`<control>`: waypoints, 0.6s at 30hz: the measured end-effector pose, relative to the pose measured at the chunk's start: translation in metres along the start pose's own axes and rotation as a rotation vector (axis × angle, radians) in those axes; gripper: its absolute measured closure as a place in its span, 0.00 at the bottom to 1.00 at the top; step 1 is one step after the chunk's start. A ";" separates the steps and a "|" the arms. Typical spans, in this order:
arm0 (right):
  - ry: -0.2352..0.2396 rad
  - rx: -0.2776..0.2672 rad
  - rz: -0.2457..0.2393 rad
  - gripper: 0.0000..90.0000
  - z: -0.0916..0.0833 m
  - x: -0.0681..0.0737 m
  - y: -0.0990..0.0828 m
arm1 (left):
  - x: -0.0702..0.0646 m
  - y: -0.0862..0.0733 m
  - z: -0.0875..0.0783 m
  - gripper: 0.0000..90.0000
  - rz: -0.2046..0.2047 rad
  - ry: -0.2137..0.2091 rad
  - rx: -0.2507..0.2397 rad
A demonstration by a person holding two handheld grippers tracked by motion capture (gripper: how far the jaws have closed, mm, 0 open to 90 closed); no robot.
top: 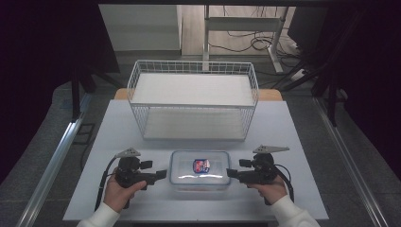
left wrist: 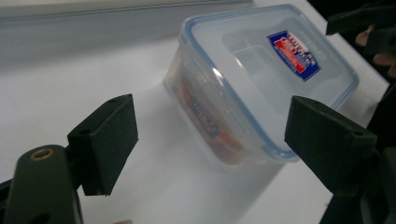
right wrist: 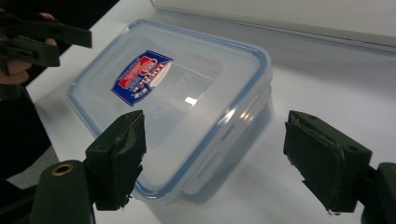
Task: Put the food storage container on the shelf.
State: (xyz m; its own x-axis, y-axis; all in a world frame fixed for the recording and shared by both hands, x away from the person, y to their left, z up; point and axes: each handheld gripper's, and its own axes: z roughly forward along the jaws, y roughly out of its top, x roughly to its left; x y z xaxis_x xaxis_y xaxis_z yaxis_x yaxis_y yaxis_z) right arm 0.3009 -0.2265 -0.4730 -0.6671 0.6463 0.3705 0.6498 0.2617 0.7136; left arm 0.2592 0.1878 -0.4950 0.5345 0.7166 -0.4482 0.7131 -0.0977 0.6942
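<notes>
A clear plastic container (top: 200, 170) with a blue-rimmed lid and a red-and-blue label lies on the white table (top: 283, 127) near its front edge. My left gripper (top: 161, 174) points at the container's left end with its jaws open and apart from it. In the left gripper view the container (left wrist: 261, 79) lies just beyond the gripper (left wrist: 215, 140), with nothing between the pads. My right gripper (top: 229, 173) faces the container's right end, open. In the right gripper view the container's near corner (right wrist: 187, 107) lies ahead of the spread gripper (right wrist: 222, 158), untouched by its pads.
A white wire basket (top: 194, 66) stands empty behind the container at the middle of the table. Each hand rests near the front edge. Bare table lies on both sides of the basket. A desk frame and cables (top: 246, 40) stand on the floor beyond.
</notes>
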 end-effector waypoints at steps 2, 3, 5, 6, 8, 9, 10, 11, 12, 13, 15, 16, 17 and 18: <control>0.006 0.000 0.006 0.23 0.000 0.000 0.000 | 0.000 0.001 0.004 0.19 -0.027 -0.039 0.003; 0.006 0.001 0.003 0.23 0.001 0.000 0.000 | 0.000 0.002 0.007 0.19 -0.039 -0.053 0.004; 0.007 0.004 0.006 0.23 0.002 0.000 0.000 | 0.002 0.004 0.013 0.19 -0.064 -0.077 0.013; 0.010 -0.001 0.009 0.23 0.003 -0.001 0.001 | 0.003 0.005 0.016 0.19 -0.079 -0.092 0.020; 0.012 0.000 0.015 0.23 0.004 0.000 0.001 | 0.006 0.006 0.022 0.19 -0.109 -0.117 0.022; 0.011 0.001 0.013 0.23 0.005 0.000 0.001 | 0.008 0.006 0.024 0.19 -0.127 -0.136 0.022; 0.010 0.002 0.012 0.23 0.005 0.000 0.002 | 0.009 0.006 0.025 0.19 -0.147 -0.157 0.020; 0.011 0.003 0.009 0.23 0.006 0.001 0.002 | 0.010 0.007 0.027 0.19 -0.155 -0.171 0.023; 0.009 0.005 0.006 0.23 0.006 0.002 0.002 | 0.010 0.007 0.029 0.19 -0.166 -0.182 0.028; 0.007 0.006 0.004 0.23 0.006 0.002 0.002 | 0.012 0.007 0.032 0.19 -0.176 -0.200 0.037; 0.005 0.005 0.003 0.23 0.007 0.002 0.002 | 0.014 0.007 0.037 0.19 -0.200 -0.222 0.043; 0.004 0.004 0.003 0.23 0.006 0.001 0.002 | 0.015 0.008 0.039 0.19 -0.210 -0.229 0.045; 0.003 0.003 0.004 0.23 0.006 0.001 0.002 | 0.017 0.008 0.042 0.19 -0.218 -0.238 0.050; -0.001 0.001 0.005 0.23 0.006 0.001 0.002 | 0.018 0.008 0.045 0.19 -0.230 -0.248 0.055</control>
State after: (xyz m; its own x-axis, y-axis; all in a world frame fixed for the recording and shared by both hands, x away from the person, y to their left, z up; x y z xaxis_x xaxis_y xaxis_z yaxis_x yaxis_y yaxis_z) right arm 0.3041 -0.2213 -0.4744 -0.6632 0.6485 0.3735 0.6536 0.2588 0.7112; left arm 0.2947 0.1685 -0.5232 0.4464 0.5351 -0.7172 0.8473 0.0049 0.5311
